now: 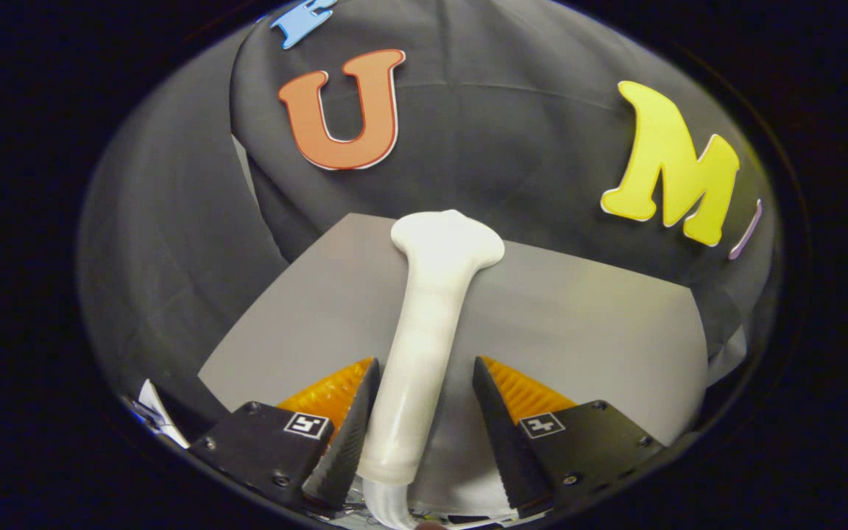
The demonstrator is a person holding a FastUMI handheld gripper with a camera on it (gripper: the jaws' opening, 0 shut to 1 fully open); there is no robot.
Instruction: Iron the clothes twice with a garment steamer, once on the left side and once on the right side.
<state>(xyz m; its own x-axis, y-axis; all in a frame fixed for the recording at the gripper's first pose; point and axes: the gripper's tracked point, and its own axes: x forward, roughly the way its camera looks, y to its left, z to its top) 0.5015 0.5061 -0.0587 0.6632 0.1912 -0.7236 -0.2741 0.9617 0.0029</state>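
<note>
The white garment steamer [428,331] lies on a flat grey surface [586,331]. Its wide head [447,239] points away from me toward the booth wall, and its handle runs back between my fingers. My gripper [425,364] is open around the handle: the left finger lies against the handle's side, while a narrow gap separates the right finger from it. A pale hose [391,508] leaves the handle's near end, low between the fingers. I cannot make out a garment apart from the grey surface.
The black cloth wall [512,140] curves closely around the far and left sides of the grey surface. Something white like paper [153,408] pokes out beyond the left finger at the surface's near left corner.
</note>
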